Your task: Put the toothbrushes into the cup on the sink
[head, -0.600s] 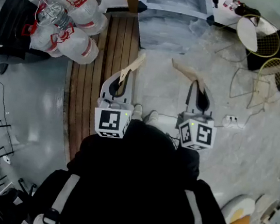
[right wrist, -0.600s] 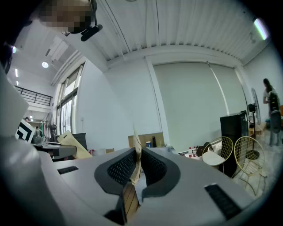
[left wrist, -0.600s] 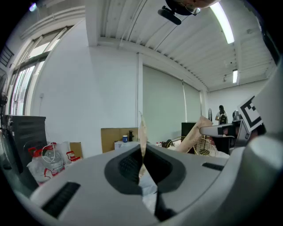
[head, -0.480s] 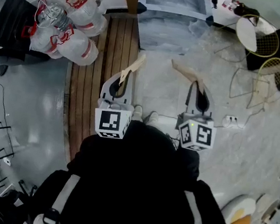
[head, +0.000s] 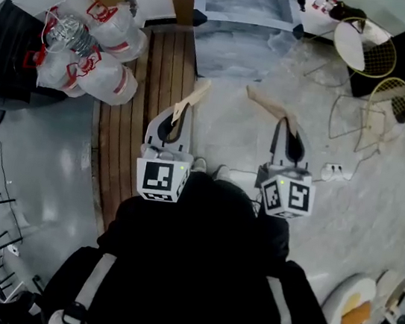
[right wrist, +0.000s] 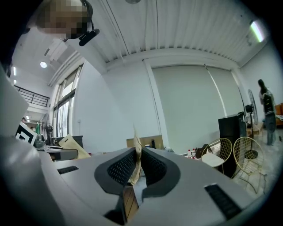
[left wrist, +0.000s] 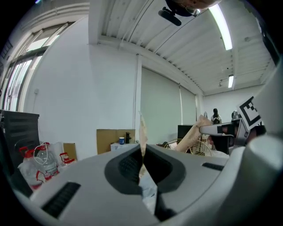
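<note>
Head view: a person stood holding both tools out front, roughly level. The left gripper (head: 177, 114) had its jaws pressed together on the left toothbrush (head: 194, 97), a flat tan piece (looked paper-wrapped) that stuck out past the tips, forward and to the right. The right gripper (head: 289, 127) pinched the right toothbrush (head: 266, 101), same tan kind, angled forward and to the left. The two free ends were near each other but apart. The grey sink counter (head: 242, 20) lay ahead at the top edge, well apart from both tools; the cup could not be made out here. A wooden floor strip (head: 140, 103) ran under the left gripper, bagged bottles (head: 86, 34) sat far left, and wire chairs (head: 381, 101) stood at right.

Left gripper view: the jaws were closed tight on the left toothbrush (left wrist: 142, 128), which stood edge-on and upright between them. The blue cup (left wrist: 121, 140) stood on the counter beyond, just left of a black faucet (left wrist: 128, 137). The right toothbrush (left wrist: 193, 137) showed at right.

Right gripper view: the jaws were narrow, clamping the right toothbrush (right wrist: 136, 145) edge-on. The cup (right wrist: 147, 145) was small behind it, beside the faucet (right wrist: 153, 143). The left toothbrush (right wrist: 70, 143) showed at left.
</note>
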A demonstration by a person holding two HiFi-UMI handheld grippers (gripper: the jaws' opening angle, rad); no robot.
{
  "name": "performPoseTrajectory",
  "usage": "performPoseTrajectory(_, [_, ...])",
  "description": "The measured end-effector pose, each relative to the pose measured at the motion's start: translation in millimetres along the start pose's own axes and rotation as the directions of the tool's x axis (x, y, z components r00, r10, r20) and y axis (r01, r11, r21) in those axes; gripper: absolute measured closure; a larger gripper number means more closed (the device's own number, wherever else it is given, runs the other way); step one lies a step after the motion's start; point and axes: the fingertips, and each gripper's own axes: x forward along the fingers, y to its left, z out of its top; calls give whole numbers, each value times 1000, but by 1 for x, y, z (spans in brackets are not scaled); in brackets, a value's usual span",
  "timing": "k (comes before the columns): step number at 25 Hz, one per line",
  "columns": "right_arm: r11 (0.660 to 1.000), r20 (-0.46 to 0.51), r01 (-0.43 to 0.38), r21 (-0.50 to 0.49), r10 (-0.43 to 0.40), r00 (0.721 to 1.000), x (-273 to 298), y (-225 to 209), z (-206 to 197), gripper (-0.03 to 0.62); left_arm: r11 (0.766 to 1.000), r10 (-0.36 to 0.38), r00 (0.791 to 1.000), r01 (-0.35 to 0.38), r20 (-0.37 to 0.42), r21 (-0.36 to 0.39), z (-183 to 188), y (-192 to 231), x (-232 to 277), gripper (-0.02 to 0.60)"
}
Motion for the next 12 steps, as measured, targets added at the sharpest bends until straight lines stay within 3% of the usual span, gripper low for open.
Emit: performPoseTrajectory(12, [997,20,82,-8,-82,996,22,-3,4,559,999,-46,999,46,-2,-21,-8,30,32,578])
